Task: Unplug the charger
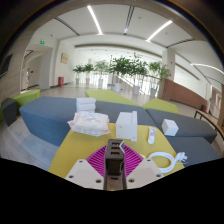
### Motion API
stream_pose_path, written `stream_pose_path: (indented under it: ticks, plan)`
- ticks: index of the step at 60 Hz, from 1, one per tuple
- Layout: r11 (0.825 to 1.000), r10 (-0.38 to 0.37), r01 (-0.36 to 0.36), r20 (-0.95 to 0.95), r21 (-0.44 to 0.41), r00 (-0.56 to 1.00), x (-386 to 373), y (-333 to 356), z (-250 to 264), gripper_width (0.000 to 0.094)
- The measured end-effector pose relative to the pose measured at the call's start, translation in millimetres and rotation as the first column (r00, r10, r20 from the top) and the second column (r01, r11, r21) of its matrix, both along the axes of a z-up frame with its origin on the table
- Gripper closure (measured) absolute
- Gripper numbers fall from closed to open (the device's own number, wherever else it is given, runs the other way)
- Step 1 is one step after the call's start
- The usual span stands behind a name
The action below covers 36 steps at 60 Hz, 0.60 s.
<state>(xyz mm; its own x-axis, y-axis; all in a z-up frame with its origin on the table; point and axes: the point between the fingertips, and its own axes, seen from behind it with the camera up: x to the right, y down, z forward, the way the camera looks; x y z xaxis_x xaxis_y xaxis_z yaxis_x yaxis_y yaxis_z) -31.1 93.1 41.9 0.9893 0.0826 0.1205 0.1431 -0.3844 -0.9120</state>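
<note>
no writing legible on the white charger [128,124]; gripper [114,156] near it, whether clenched i cannot tell.

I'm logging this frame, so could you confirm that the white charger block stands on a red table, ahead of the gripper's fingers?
Not quite: the table is yellow, not red, as the gripper view shows. The rest holds: the white charger block stands on it, ahead of the gripper, whose fingers hold nothing.
</note>
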Motion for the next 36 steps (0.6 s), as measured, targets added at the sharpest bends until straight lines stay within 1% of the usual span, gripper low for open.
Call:
stream_pose_path:
  ticks: [3,6,11,16,19,21,25,27,29,33,36]
  plan:
    - [1.000,-0.014,0.014,0.003,0.028,1.000,1,2,2,0.0772]
    - [0.999,-0.029,0.029,-0.024,0.036,0.999,4,4,1,0.0808]
    - [0.999,-0.023,0.024,-0.047,0.022,0.999,4,7,1,0.0838]
    - [1.000,-0.008,0.007,-0.076,-0.008,0.997,4,5,6,0.0841]
    - [1.000,-0.020,0.021,-0.115,0.009,0.993,8,5,23,0.0842]
    - [0.998,-0.019,0.026,-0.133,0.050,0.991,11,3,45,0.0841]
    - [0.990,-0.021,0.038,-0.121,0.138,0.992,23,-3,98,0.0842]
    - [0.985,-0.022,0.043,-0.126,0.166,0.992,30,-5,122,0.0842]
    - [0.982,-0.026,0.050,-0.129,0.183,0.991,34,-7,134,0.0842]
    - [0.981,-0.042,0.061,-0.105,0.186,0.994,57,-15,148,0.0843]
    - [0.985,-0.063,0.072,-0.067,0.155,0.996,76,-20,140,0.0841]
